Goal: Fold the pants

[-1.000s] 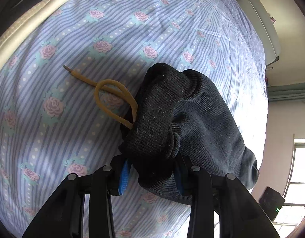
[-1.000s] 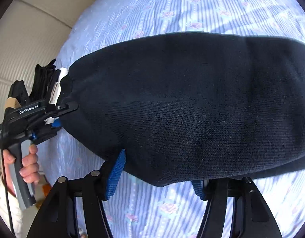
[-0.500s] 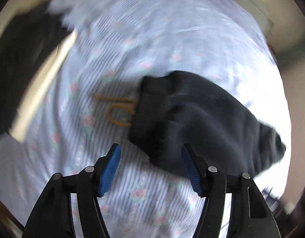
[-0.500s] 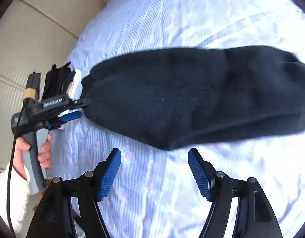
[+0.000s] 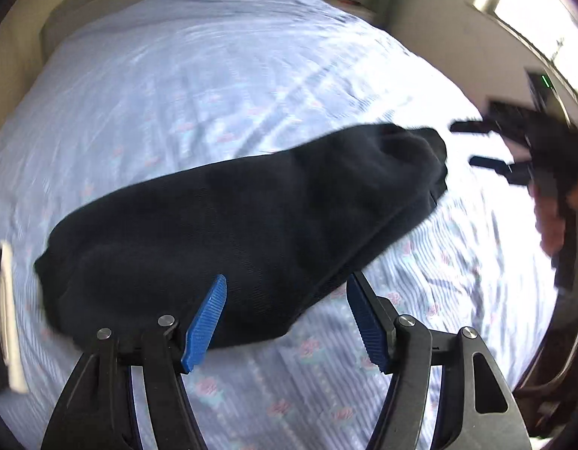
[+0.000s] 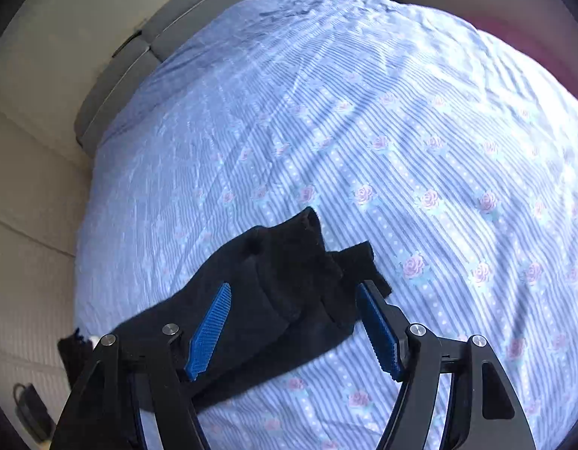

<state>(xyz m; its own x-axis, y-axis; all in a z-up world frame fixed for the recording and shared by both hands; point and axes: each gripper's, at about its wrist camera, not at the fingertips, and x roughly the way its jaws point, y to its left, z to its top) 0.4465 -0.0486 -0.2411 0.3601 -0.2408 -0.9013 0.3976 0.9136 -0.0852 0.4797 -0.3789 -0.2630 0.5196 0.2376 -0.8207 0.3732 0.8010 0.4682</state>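
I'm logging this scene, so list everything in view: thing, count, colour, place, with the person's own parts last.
pants: one, black, folded, lying flat on the bedsheet.
bedsheet: one, light blue stripes with pink roses, covering the bed.
headboard: one, grey padded, at the far end of the bed.
window: one, bright, upper right of the left wrist view.
left gripper: one, black with blue pads, open over the near edge of the pants.
right gripper: one, black with blue pads, open over the other end of the pants.
hand: one, blurred, holding the right gripper's handle.

Two wrist fisheyes, each angled down from close above, both sharing the pants (image 5: pixel 244 232) on the bedsheet (image 6: pixel 420 150).
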